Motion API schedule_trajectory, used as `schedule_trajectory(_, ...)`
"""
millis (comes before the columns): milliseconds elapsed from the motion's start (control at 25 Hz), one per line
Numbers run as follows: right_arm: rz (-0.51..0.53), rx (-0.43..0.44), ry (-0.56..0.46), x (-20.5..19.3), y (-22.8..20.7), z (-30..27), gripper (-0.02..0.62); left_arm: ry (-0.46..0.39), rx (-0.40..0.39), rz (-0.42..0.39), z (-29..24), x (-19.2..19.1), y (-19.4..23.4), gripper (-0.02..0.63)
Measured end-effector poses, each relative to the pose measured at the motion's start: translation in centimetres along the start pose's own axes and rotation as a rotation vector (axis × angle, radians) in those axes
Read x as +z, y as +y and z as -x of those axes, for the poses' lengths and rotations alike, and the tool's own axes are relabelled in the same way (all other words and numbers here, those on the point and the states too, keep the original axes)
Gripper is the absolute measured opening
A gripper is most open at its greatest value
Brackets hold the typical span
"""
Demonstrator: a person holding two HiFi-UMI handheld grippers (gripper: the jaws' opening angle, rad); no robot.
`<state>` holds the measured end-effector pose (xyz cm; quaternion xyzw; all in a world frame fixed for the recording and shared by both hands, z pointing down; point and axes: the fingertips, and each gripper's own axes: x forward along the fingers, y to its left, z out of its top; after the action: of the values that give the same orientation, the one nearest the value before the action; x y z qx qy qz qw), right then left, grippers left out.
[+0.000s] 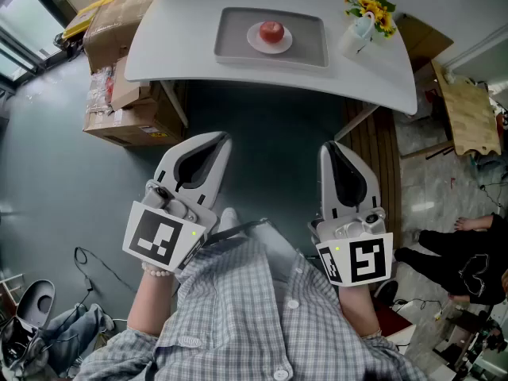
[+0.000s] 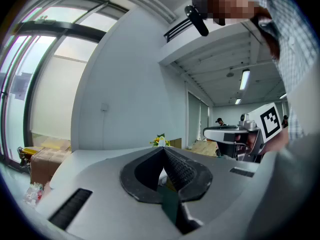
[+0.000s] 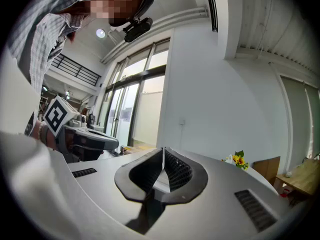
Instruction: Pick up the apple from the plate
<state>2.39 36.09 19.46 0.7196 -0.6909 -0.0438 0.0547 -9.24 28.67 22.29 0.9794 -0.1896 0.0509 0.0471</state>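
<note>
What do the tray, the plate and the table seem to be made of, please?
Tray: matte grey plastic, judging by its even dull surface. Plate: white, probably ceramic, possibly plastic; too small to tell. Table: smooth pale matte top, perhaps laminate.

A grey tray [image 1: 309, 40] lies at the middle of the white table [image 1: 178, 50]. A white vase of yellow flowers [image 1: 363, 24] stands near the table's right edge. Cardboard boxes [image 1: 119, 86] sit stacked on the floor beside its left edge.
</note>
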Motion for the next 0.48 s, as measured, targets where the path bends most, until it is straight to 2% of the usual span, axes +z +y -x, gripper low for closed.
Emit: schedule_trajectory(480, 0.021, -0.006, 0.031, -0.3, 1.3, -1.9, 0.029, -0.021, -0.025, -0.024, -0.3, 0.4, 1.9, 0.011)
